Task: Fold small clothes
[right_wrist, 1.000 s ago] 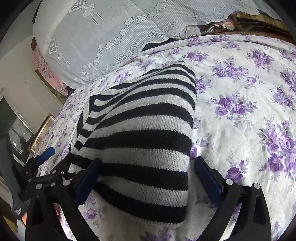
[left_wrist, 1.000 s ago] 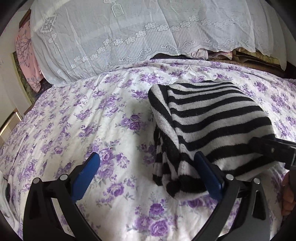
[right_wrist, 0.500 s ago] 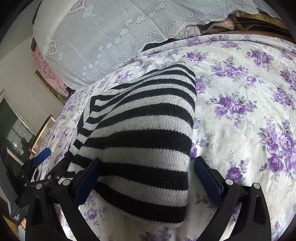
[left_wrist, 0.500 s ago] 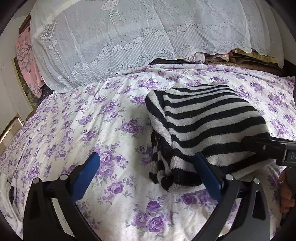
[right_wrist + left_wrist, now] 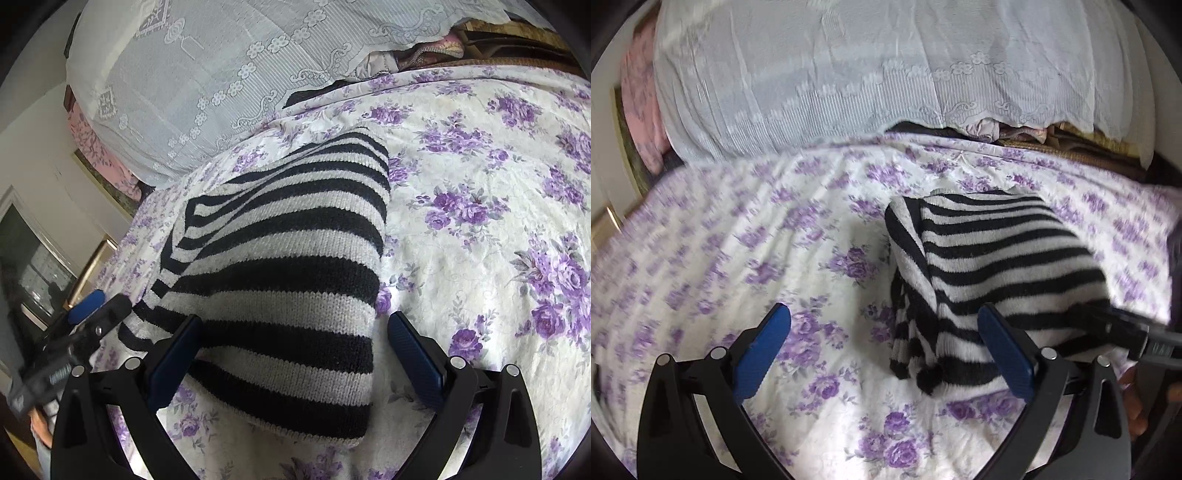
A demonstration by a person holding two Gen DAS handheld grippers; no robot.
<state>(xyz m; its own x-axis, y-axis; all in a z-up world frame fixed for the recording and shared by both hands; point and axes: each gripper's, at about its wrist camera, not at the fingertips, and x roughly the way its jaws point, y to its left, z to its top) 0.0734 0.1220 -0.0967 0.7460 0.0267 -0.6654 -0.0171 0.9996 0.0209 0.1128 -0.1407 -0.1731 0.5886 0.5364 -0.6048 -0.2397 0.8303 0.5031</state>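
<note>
While the folded striped sweater [image 5: 280, 266] lies on the flowered bedspread [image 5: 480, 229], the right gripper [image 5: 293, 350] sits at six o'clock, its blue fingers spread to either side of the near hem. At the sweater's nine o'clock, the left gripper [image 5: 886, 349] is also spread, holding nothing.

Striped sweater [image 5: 288, 280] coarse ribbed knit, fuzzy and matt; bed sheet [image 5: 480, 258] soft printed cotton-like cloth, faintly textured; lace cover [image 5: 849, 74] thin, sheer, embroidered; right gripper [image 5: 295, 354] matt black plastic, dimpled blue pads [image 5: 413, 354], shiny metal screws.
</note>
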